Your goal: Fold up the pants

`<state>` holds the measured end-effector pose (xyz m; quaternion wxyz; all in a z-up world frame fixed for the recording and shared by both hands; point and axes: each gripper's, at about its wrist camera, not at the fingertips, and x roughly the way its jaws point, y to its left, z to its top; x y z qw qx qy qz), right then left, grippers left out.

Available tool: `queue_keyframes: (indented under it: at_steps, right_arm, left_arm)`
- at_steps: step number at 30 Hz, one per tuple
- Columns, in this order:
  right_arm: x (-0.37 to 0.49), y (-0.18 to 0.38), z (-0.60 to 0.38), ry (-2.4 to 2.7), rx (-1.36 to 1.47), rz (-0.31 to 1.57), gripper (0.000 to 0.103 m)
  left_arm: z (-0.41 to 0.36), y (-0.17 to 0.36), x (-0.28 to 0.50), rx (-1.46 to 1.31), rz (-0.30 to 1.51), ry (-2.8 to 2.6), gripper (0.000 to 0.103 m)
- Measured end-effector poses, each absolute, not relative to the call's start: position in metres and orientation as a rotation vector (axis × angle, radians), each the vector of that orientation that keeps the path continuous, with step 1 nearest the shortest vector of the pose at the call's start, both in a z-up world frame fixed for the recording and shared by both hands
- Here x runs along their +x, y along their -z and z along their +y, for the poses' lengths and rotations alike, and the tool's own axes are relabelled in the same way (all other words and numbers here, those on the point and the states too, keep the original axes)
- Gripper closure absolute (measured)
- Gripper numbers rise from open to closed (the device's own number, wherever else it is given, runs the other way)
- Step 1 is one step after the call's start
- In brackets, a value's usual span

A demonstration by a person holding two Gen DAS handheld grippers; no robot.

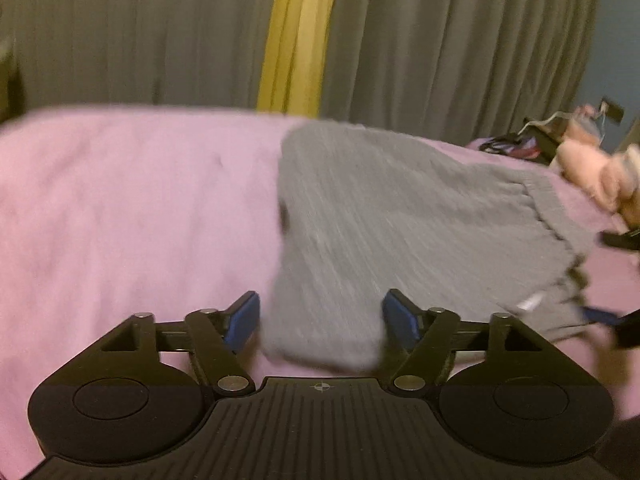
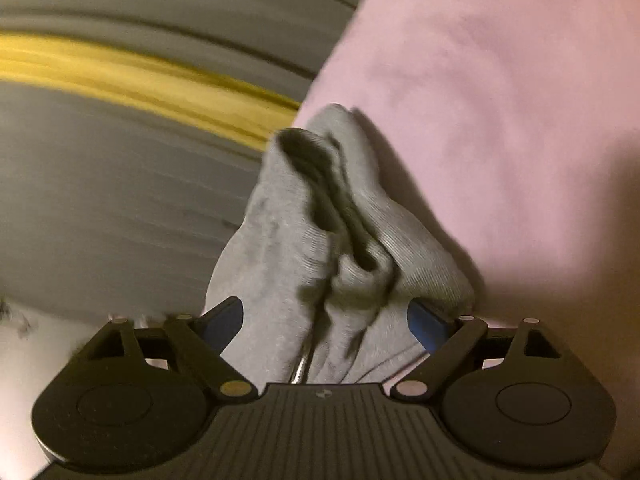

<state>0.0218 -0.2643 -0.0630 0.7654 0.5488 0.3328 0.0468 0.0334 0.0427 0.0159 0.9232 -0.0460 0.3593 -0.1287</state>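
Observation:
Grey ribbed pants [image 1: 384, 216] lie folded on a pink bedsheet [image 1: 132, 208], blurred by motion. My left gripper [image 1: 320, 320] stands open over their near end. The cloth sits between the blue pads [image 1: 242, 320], with a gap on the left side. At the right edge of that view, my right gripper [image 1: 608, 276] sits at the waistband end [image 1: 560, 232]. In the right wrist view the bunched grey pants [image 2: 320, 248] fill the space between the wide-set fingers of my right gripper [image 2: 326, 322]. The cloth hangs loose there and hides part of each pad.
Grey curtains [image 1: 440, 40] with a yellow strip [image 1: 300, 36] hang behind the bed. A pink plush toy [image 1: 592, 176] and dark clutter [image 1: 520, 140] lie at the far right of the bed. Bare pink sheet stretches to the left of the pants.

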Motion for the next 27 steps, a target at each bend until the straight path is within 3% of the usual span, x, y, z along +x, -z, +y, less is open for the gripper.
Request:
queue_keyframes:
  at_steps: [3,5,6,7,11,12,13,15,17,18,27]
  right_arm:
    - [0.029,0.075,-0.26,-0.104,1.221,0.676,0.015]
    - [0.038,0.078,-0.251,-0.106,1.213,0.684,0.024]
    - [0.04,0.075,-0.247,-0.096,1.182,0.68,0.043]
    - [0.043,0.072,-0.243,-0.087,1.143,0.675,0.054]
    - [0.051,0.079,-0.241,-0.098,1.21,0.646,0.048]
    - [0.055,0.081,-0.24,-0.091,1.229,0.647,0.043]
    - [0.062,0.083,-0.239,-0.088,1.246,0.642,0.031]
    - [0.07,0.078,-0.231,-0.095,1.233,0.634,0.024]
    - [0.079,0.067,-0.22,-0.062,1.143,0.668,0.032]
    - [0.083,0.063,-0.215,-0.044,1.102,0.686,0.064]
    - [0.083,-0.012,-0.201,-0.192,1.146,0.559,0.066]
  left_arm:
    - [0.039,-0.014,0.026,-0.092,0.738,0.25,0.025]
    - [0.034,-0.016,0.024,-0.088,0.742,0.264,0.024]
    - [0.034,-0.015,0.022,-0.094,0.748,0.278,0.021]
    - [0.032,-0.012,0.02,-0.097,0.762,0.296,0.02]
    - [0.024,-0.002,0.022,-0.099,0.813,0.327,0.02]
    - [0.023,0.001,0.025,-0.116,0.83,0.333,0.02]
    - [0.023,0.004,0.027,-0.125,0.847,0.332,0.02]
    - [0.023,0.01,0.029,-0.128,0.862,0.32,0.02]
    - [0.022,0.012,0.03,-0.13,0.856,0.309,0.02]
    - [0.023,0.012,0.031,-0.134,0.843,0.296,0.02]
    - [0.027,0.014,0.025,-0.131,0.804,0.246,0.019]
